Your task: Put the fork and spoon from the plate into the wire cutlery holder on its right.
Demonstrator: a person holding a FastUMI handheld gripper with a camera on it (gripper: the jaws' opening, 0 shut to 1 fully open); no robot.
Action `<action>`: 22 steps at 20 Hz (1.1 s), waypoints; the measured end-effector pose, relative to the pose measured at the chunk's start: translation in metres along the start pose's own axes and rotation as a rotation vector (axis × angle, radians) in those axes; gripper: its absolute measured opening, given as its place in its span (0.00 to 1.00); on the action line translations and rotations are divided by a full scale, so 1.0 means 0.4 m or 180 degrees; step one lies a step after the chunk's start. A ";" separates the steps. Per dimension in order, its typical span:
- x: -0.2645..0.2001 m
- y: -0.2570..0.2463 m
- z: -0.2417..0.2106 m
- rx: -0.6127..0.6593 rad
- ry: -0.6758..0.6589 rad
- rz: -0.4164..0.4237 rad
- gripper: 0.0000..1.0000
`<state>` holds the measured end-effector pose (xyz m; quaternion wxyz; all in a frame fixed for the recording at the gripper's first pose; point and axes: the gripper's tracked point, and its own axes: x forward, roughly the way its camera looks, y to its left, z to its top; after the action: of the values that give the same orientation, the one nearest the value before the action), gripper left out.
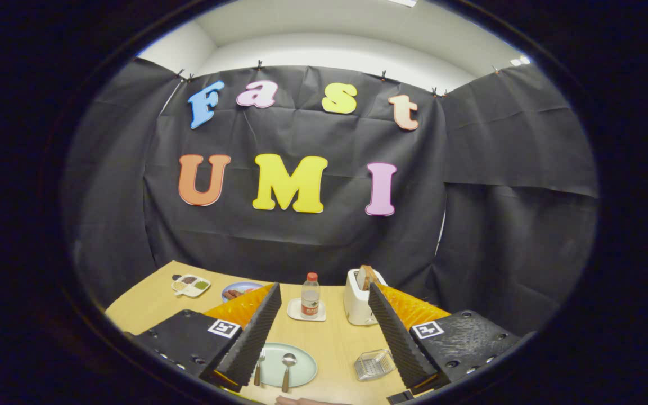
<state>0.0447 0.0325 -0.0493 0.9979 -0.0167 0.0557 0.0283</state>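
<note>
A pale green plate [301, 364] lies on the wooden table, low between my fingers. On it rest a fork [259, 367], close to the left finger, and a spoon [287, 369] beside it, both with brown handles pointing toward me. The wire cutlery holder [374, 364] sits to the plate's right, just inside the right finger. My gripper [321, 292] is open, held above the table with nothing between its fingers.
Beyond the plate a water bottle [310, 295] stands on a small white dish. A white toaster [359, 297] with bread is to its right. A divided snack tray [190, 285] and a blue plate of food [238, 291] sit far left. A hand [301, 401] shows at the near table edge.
</note>
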 end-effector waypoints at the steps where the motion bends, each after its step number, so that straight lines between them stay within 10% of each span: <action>1: 0.015 0.012 -0.017 0.0000 0.0055 0.0031 0.95; 22: 0.165 0.190 -0.734 0.0283 0.2213 0.0213 0.85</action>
<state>0.0735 0.1011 -0.3506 0.9176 0.0200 0.3938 0.0512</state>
